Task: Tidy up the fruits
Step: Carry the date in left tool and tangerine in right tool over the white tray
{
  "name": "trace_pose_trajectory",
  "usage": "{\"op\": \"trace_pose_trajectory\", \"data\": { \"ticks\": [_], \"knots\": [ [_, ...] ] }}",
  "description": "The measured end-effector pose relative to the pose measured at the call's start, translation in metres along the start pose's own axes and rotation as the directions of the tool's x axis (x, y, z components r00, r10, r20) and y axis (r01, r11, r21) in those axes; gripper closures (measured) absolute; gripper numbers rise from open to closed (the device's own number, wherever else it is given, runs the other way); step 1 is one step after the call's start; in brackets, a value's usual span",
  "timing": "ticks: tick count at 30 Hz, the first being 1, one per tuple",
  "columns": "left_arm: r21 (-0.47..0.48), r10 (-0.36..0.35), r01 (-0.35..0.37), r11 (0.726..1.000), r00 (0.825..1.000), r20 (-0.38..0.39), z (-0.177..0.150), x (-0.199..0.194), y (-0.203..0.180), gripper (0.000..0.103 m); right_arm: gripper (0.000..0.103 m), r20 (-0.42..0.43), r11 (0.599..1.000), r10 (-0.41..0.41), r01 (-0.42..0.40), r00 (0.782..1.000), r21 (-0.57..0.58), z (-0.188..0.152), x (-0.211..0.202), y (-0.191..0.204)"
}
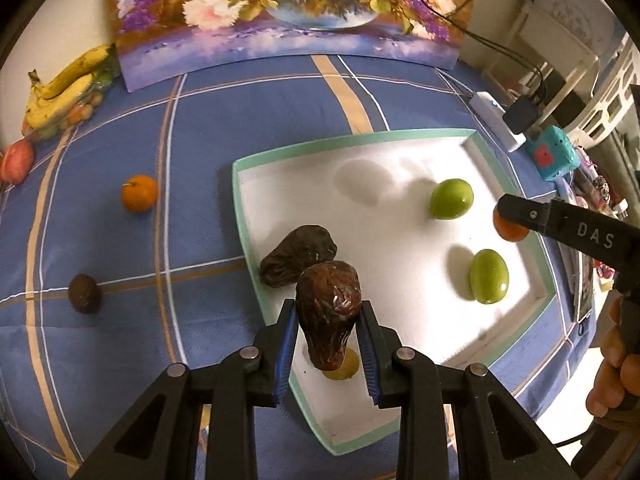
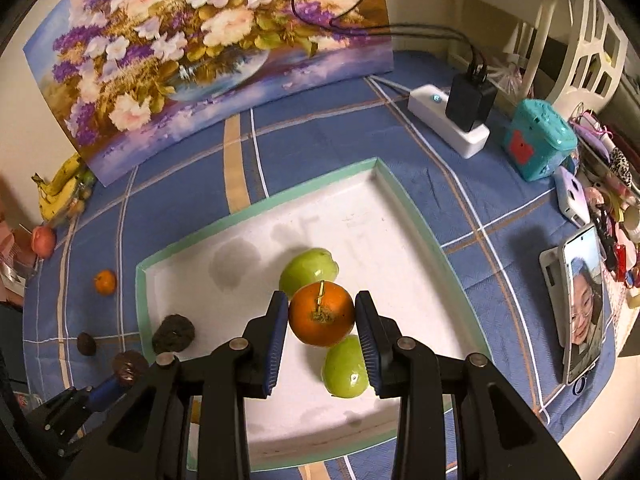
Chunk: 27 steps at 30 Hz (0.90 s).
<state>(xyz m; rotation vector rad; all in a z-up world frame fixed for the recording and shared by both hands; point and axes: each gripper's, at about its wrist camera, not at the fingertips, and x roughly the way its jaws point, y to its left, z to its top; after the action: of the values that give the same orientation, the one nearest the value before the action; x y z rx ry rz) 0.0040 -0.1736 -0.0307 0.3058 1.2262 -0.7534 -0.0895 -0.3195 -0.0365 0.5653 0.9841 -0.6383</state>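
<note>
Fingers (image 1: 362,328) pinching date (image 1: 329,312) — angled downward

White letters "DAS", perhaps cut off, on the right gripper (image 1: 505,220).

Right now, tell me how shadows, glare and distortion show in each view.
Left wrist view: soft grey shadows fall beside each green fruit on the white tray; fisheye bends its rim. Right wrist view: glare spots the lower green fruit; the painting bows.
</note>
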Motion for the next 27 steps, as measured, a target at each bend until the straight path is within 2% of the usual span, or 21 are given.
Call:
{"op": "trace_pose_trajectory", "data": {
  "ticks": [13,27],
  "knots": [
    [0.059,0.037,-0.035,0.998,0.999,-0.035,-0.003,0.037,-0.015,0.072,0.067,-0.058,1.000,0.003,-0.004,0.998,-0.006,-0.008,0.037,0.001],
    [0.023,0.025,-0.024,0.999,0.998,-0.063,-0.001,0.052,-0.007,0.072,0.067,-0.086,1.000,-0.010,0.008,0.996,-0.021,-0.013,0.056,0.004]
  ]
}}
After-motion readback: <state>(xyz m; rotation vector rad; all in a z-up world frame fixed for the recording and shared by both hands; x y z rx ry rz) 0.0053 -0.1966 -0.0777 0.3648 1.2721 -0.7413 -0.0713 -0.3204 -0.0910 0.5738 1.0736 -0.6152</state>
